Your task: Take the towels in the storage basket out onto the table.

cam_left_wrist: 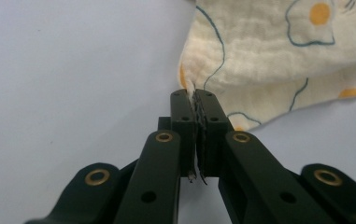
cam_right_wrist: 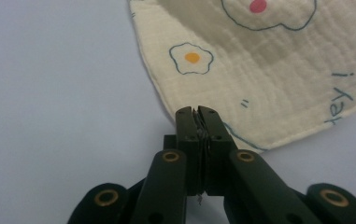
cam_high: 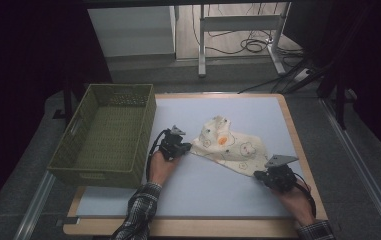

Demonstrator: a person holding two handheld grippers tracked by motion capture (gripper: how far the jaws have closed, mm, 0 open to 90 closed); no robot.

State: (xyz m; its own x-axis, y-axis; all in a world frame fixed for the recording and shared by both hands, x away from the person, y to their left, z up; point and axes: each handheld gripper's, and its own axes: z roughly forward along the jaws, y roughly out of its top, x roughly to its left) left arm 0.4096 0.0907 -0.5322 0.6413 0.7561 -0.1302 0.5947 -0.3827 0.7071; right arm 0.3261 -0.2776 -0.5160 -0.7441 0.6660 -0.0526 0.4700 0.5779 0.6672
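A pale blue table (cam_high: 218, 185) with a light wooden rim holds a small cream cloth (cam_high: 230, 145), crinkled like soft muslin and printed with thin blue outlines of flowers and animal shapes filled with orange and pink dots. The cloth lies rumpled near the middle of the table, one part bunched up, its edges curved. The left gripper (cam_high: 187, 146), black with brass-coloured rivets, has its jaws pressed together on the cloth's left corner; in the left gripper view a thin fold of the fabric (cam_left_wrist: 259, 51) stands pinched between the pads. The right gripper (cam_high: 256, 175) is likewise clamped on the cloth's lower right edge, and the right gripper view shows the hem of the cloth (cam_right_wrist: 259, 70) caught between its closed jaws. A rectangular olive-green woven basket (cam_high: 78, 170), with a handle slot in its side, sits at the table's left edge, just beside the left hand (cam_high: 159, 167) and apart from the cloth.
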